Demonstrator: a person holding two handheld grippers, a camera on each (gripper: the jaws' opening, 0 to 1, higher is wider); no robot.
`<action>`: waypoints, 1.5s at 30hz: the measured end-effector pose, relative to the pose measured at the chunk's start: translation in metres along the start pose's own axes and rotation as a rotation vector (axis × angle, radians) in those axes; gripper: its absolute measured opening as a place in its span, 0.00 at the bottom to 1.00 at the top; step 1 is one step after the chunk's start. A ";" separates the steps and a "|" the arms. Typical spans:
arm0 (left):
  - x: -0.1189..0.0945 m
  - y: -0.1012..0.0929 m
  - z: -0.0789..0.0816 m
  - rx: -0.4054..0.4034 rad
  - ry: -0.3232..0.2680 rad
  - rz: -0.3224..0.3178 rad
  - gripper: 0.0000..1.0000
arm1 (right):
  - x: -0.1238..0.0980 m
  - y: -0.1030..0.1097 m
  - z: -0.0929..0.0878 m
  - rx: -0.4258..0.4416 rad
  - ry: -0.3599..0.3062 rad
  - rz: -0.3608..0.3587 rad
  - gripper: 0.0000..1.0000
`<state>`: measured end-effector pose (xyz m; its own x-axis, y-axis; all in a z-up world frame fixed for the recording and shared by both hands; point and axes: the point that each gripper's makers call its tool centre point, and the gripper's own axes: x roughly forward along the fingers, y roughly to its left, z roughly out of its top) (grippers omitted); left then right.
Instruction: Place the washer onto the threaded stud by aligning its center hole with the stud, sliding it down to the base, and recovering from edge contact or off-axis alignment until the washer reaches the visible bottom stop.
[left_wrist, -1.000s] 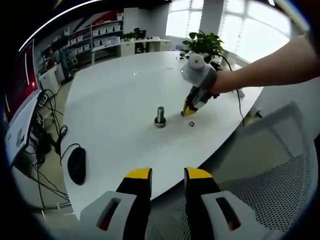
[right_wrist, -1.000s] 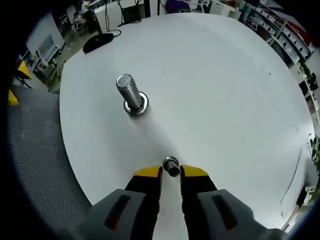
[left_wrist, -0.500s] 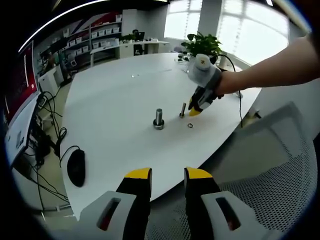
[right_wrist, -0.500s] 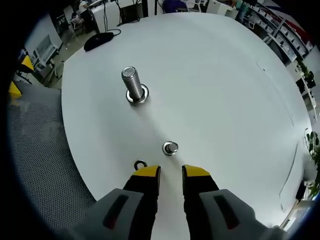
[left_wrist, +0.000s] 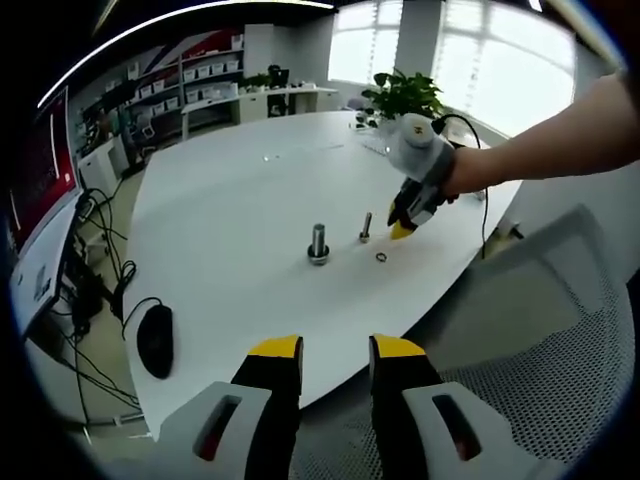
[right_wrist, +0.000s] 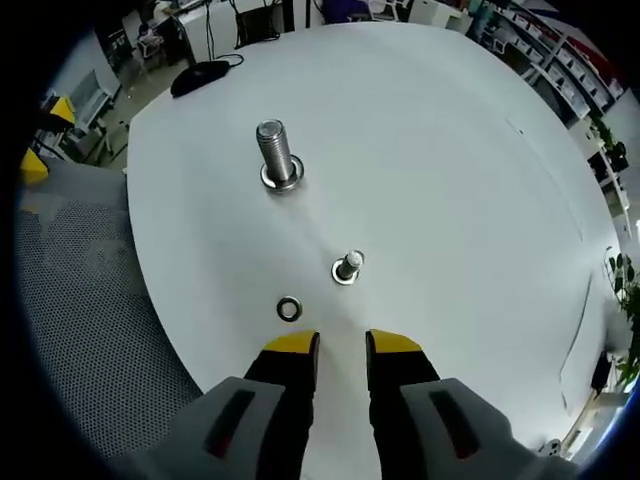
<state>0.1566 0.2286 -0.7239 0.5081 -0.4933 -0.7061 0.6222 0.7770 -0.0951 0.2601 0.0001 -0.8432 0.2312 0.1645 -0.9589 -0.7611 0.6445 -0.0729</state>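
The washer (right_wrist: 289, 308) lies flat on the white table (right_wrist: 450, 150), its hole facing up, just in front of the right gripper (right_wrist: 340, 345). Near it a small stud (right_wrist: 347, 267) stands up straight, with its long side pointing up from the table. Farther off stands a big bolt (right_wrist: 275, 156), upright too. The right gripper holds nothing, with a narrow gap between its 2 jaws. The left gripper (left_wrist: 337, 350) holds nothing too, jaws a little apart, over a mesh chair (left_wrist: 540, 350). A black mouse (left_wrist: 155, 338) lies near the table's edge.
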 end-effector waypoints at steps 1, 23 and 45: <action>0.000 0.000 0.000 0.000 0.001 0.001 0.24 | 0.001 0.000 -0.001 0.002 0.001 0.001 0.22; 0.001 0.001 -0.001 -0.005 0.007 0.003 0.24 | 0.006 0.015 -0.005 0.008 0.011 0.019 0.24; 0.002 0.000 -0.003 0.006 0.021 0.000 0.24 | 0.011 0.022 -0.008 0.026 0.004 0.039 0.26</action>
<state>0.1556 0.2291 -0.7277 0.4954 -0.4851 -0.7206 0.6261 0.7745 -0.0909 0.2413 0.0106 -0.8577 0.1989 0.1872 -0.9620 -0.7536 0.6568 -0.0280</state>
